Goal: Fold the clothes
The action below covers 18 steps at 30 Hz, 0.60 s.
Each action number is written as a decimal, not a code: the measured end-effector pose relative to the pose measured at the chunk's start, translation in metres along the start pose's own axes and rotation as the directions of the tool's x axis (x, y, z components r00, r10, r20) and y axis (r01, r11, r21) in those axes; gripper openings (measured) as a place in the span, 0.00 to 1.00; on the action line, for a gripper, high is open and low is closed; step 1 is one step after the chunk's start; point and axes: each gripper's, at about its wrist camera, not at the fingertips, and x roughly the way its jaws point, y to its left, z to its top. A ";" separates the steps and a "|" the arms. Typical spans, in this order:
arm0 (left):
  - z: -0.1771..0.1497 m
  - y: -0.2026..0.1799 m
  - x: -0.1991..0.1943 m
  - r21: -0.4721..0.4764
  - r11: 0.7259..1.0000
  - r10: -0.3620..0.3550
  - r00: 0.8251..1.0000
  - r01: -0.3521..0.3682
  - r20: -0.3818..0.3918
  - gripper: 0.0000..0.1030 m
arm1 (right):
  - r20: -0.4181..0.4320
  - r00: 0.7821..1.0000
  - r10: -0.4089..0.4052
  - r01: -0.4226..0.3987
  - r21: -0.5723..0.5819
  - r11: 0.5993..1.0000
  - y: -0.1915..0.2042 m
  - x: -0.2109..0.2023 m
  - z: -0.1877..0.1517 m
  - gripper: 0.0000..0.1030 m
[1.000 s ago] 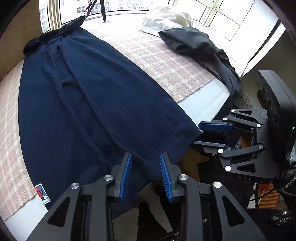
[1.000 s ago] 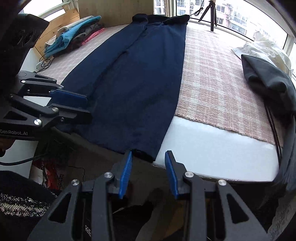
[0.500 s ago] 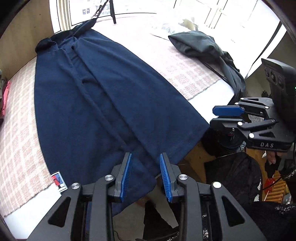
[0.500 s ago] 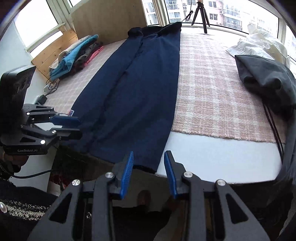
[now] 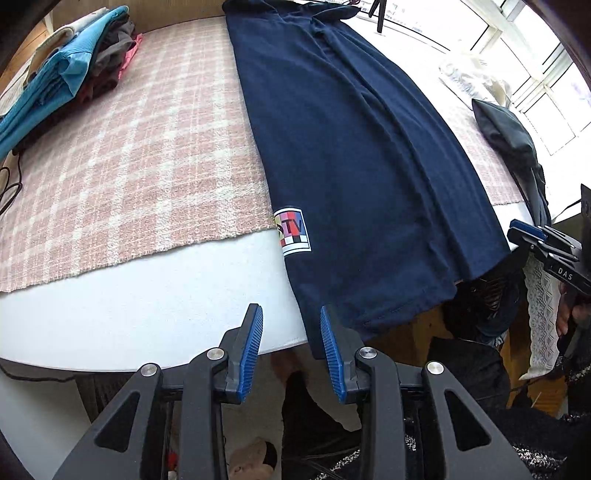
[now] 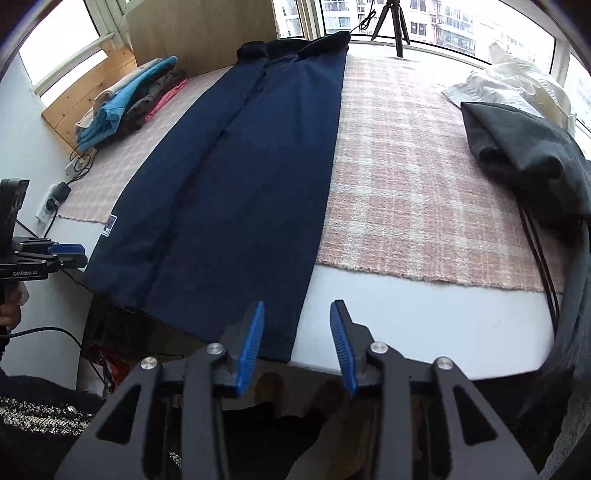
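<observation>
A long navy garment [image 5: 354, 147] lies flat along the bed, its sides folded in, its hem hanging over the near edge; it also shows in the right wrist view [image 6: 236, 192]. A coloured TV patch [image 5: 292, 232] sits near its left edge. My left gripper [image 5: 291, 339] is open and empty, just before the hem's left corner. My right gripper [image 6: 297, 336] is open and empty, just before the hem's right corner. Each gripper shows in the other's view: the right one [image 5: 532, 232] and the left one [image 6: 66, 251].
A pink plaid blanket [image 6: 413, 177] covers the white mattress [image 5: 147, 302]. A stack of folded clothes [image 5: 66, 70] lies at the far left. A dark grey garment [image 6: 528, 155] and a white one [image 6: 509, 85] lie at the right. A tripod [image 6: 391, 22] stands by the window.
Both grippers have moved apart, the left to the hem's left corner and the right to its right corner. Both stayed open. The garment has not moved.
</observation>
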 end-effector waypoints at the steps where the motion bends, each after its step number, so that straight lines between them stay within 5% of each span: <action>1: 0.001 -0.002 0.004 0.003 1.000 -0.003 1.000 0.003 -0.006 0.32 | -0.017 1.000 0.008 -0.008 0.001 1.000 -0.001 0.004 0.002 0.38; 8: 0.002 -0.017 0.008 0.088 0.996 0.016 1.000 -0.016 -0.007 0.30 | -0.037 0.998 0.049 -0.052 -0.094 0.994 0.020 0.020 -0.003 0.42; 10: 0.001 -0.017 0.008 0.115 0.993 0.014 1.000 -0.014 0.003 0.10 | -0.015 0.997 0.078 -0.079 -0.114 0.990 0.025 0.021 -0.005 0.41; 13: 0.001 -0.009 0.006 0.109 0.994 -0.034 0.999 0.033 0.005 0.04 | 0.002 0.997 0.074 -0.073 -0.123 0.990 0.025 0.023 -0.007 0.06; 18: 0.005 0.011 -0.008 0.039 0.986 -0.161 0.987 0.160 0.013 0.03 | -0.001 0.975 0.221 -0.221 0.065 0.973 0.004 0.027 -0.001 0.05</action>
